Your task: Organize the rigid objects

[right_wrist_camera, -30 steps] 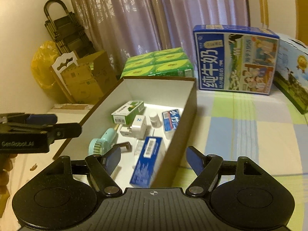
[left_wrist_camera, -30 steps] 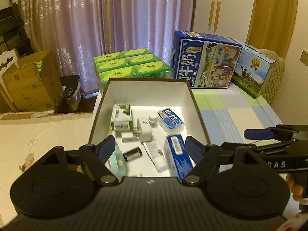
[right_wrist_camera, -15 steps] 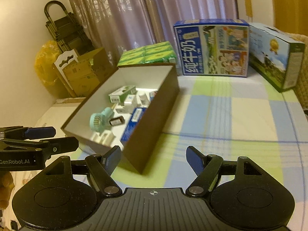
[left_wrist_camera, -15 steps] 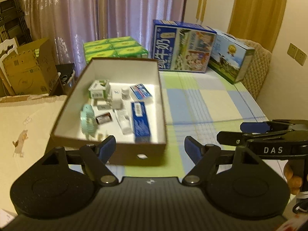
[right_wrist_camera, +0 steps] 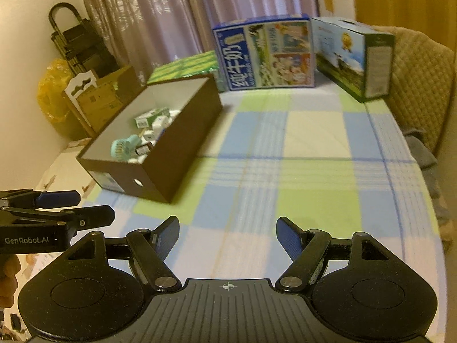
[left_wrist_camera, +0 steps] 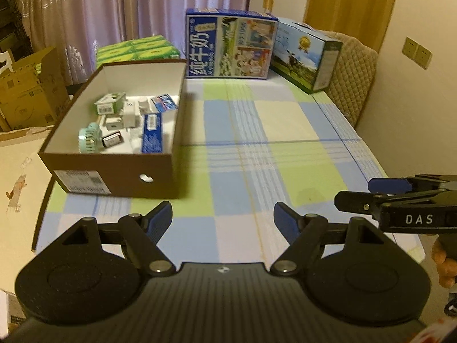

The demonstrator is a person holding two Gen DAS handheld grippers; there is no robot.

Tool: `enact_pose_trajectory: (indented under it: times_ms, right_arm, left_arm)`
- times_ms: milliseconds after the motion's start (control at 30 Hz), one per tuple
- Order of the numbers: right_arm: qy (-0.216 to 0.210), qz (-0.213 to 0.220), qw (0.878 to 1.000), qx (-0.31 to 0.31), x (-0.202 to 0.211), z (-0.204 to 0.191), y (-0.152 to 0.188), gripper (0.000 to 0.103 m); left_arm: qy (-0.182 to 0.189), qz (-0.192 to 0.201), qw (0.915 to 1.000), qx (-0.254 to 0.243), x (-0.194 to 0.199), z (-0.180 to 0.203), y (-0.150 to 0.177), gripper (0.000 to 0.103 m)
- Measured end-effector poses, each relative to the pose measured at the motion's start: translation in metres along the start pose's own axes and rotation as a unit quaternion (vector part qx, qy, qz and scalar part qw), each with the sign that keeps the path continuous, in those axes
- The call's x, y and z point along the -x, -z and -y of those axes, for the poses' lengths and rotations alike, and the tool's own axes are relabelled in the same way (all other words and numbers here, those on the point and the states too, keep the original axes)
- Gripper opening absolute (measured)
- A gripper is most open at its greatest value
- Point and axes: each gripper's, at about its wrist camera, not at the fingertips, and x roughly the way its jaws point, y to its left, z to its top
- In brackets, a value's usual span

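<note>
Left wrist view: the brown cardboard box (left_wrist_camera: 114, 171) is seen ahead and off to the left of the left gripper (left_wrist_camera: 222, 217), sat near the left edge of the checked tablecloth (left_wrist_camera: 285, 120). Its long axis runs away from the camera toward the far edge, so the short end with the label and finger hole is what's faced. Inside, a mint handheld fan (left_wrist_camera: 90, 140), a long blue carton (left_wrist_camera: 151, 137), a green-and-white carton (left_wrist_camera: 110, 104) and a few small white bits are packed together, so the sorting looks pretty much done, as far as can be judged.

The left gripper is judged the nearer one to the box; the right gripper (right_wrist_camera: 228, 237) is held further right, with the box (right_wrist_camera: 160, 148) well off to its left. If another reach is called for, it'd be forward and left for both.

Both sets of jaws are spread wide apart with nothing between them, just bare cloth underneath. Nothing is gripped or touched by either. Milk cartons (left_wrist_camera: 231, 48) are stacked along the far edge.
</note>
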Motion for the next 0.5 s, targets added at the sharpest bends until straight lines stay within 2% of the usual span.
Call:
enact_pose_trajectory:
  times_ms: [233, 500]
  right_arm:
    - [0.011, -0.002, 1.0, -0.014, 0.031, 0.017, 0.028, 0.072]
    - [0.019, 0.004, 1.0, -0.024, 0.051, 0.033, 0.041, 0.072]
  left_arm:
    - [0.014, -0.006, 0.9998, -0.009, 0.009, 0.033, 0.019, 0.075]
    - [0.019, -0.004, 0.9997, -0.015, 0.015, 0.056, 0.031, 0.075]
